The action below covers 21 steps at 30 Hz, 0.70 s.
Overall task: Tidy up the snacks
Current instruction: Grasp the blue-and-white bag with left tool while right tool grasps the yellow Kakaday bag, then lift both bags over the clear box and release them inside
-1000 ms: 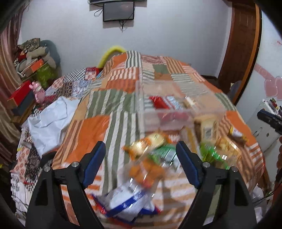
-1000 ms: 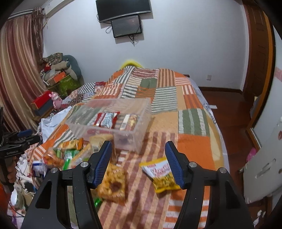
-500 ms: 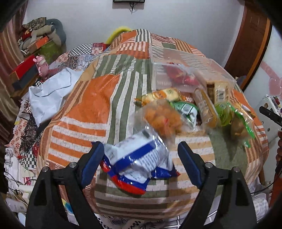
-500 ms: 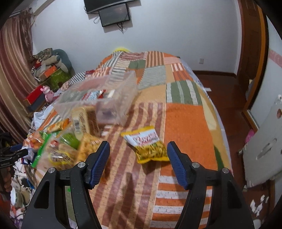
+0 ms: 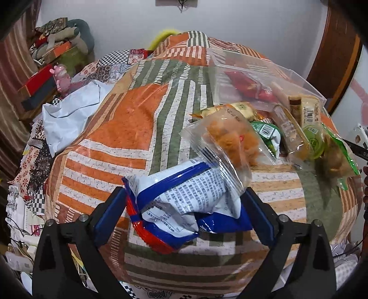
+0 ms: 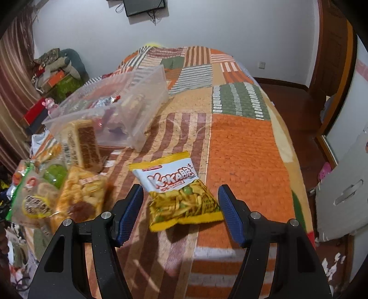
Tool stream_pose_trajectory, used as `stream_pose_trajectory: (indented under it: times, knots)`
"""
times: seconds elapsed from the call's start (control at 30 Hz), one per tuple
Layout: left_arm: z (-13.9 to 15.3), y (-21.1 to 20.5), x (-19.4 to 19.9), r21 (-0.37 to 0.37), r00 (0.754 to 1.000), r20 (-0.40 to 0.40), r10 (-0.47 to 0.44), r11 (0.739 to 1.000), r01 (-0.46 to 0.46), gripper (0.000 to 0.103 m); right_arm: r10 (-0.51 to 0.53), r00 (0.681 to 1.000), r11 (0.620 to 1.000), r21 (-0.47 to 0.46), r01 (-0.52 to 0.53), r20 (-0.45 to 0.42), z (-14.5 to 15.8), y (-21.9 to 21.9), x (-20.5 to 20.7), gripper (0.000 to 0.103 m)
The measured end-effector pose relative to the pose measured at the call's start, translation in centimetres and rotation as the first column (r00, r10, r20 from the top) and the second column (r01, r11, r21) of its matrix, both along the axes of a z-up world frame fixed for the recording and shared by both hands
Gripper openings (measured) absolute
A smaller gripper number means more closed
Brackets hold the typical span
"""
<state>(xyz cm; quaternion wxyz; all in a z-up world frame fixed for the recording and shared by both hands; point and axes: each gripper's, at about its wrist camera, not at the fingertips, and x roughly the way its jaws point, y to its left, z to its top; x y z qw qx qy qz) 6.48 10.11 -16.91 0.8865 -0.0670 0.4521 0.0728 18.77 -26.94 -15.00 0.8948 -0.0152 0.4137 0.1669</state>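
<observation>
**Both jaws spread, each straddling a snack packet on the bed**

Left gripper [image 5: 184,217]: jaws have just been opening, now very wide. Blue-white-red packet [image 5: 181,202] sits between the pads, crumpled, lying on the patchwork bedspread [image 5: 128,128]. Left pad is right at the packet's edge, right pad next to its blue corner; can't tell if either actually touches. No squeeze visible.

Right gripper [image 6: 180,214]: jaws have just opened a little, now mid-width. Yellow stick-snack packet [image 6: 181,193] lies flat between the pads with a gap on both sides. Not gripped.

Going outward, left wrist view:
- clear bag of orange-brown puffs [image 5: 226,142] overlaps the top of the blue-white-red packet
- behind it a green packet [image 5: 268,133], a long clear-wrapped bar [image 5: 288,128] and a green-trimmed bag [image 5: 333,151], all bunched together
- clear plastic bin [image 5: 253,73] further back, red wrappers inside
- light blue sheet [image 5: 73,110] off the bed's left edge

Right wrist view:
- orange cracker bag [image 6: 80,195] and a bag with a green disc [image 6: 36,191] left of the gripper, touching each other
- brown wafer block [image 6: 86,142] leaning against the bin's near wall [image 6: 128,101]
- wall-mounted screen [image 6: 145,5] at the far end, wooden door frame [image 6: 333,46] to the right
</observation>
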Motion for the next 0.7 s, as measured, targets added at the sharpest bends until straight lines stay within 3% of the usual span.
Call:
stream_pose_trajectory:
  times: [0.13, 0.2, 0.3, 0.33, 0.4, 0.5, 0.7]
  knots:
    - [-0.9, 0.3, 0.6, 0.005, 1.000, -0.017, 0.012, 1.000, -0.012, 0.103, 0.004, 1.000, 1.000, -0.003, -0.004, -0.025, -0.7, 0.4, 0.6, 0.064]
    - [-2.0, 1.0, 1.1, -0.043, 0.998, -0.052, 0.030, 0.999, -0.032, 0.103, 0.002, 1.000, 1.000, -0.017, -0.002, -0.010, -0.8, 0.5, 0.3, 0.064]
    - [-2.4, 2.2, 1.1, -0.135, 0.997, -0.035, 0.069, 0.988, -0.073, 0.102, 0.012, 1.000, 1.000, -0.029, -0.012, -0.003, -0.7, 0.8, 0.0, 0.064]
    - [-2.3, 2.3, 1.1, -0.139, 0.997, -0.026, 0.079, 0.987, -0.082, 0.101, 0.013, 1.000, 0.999, -0.031, -0.013, -0.002, -0.7, 0.8, 0.1, 0.058]
    - [-2.2, 2.6, 0.9, -0.140, 0.995, -0.007, 0.096, 0.985, -0.096, 0.090, 0.017, 1.000, 0.999, -0.039, -0.016, 0.003, -0.7, 0.6, -0.2, 0.050]
    - [-1.9, 2.6, 0.8, -0.126, 0.997, 0.011, 0.082, 0.989, -0.080, 0.070, 0.019, 1.000, 0.999, -0.034, -0.019, 0.005, -0.6, 0.9, -0.4, 0.046]
    - [-1.2, 2.8, 0.0, -0.086, 0.995, 0.028, 0.095, 0.992, -0.092, 0.060, 0.019, 1.000, 0.999, -0.026, -0.018, 0.019, -0.4, 1.1, -0.8, 0.040]
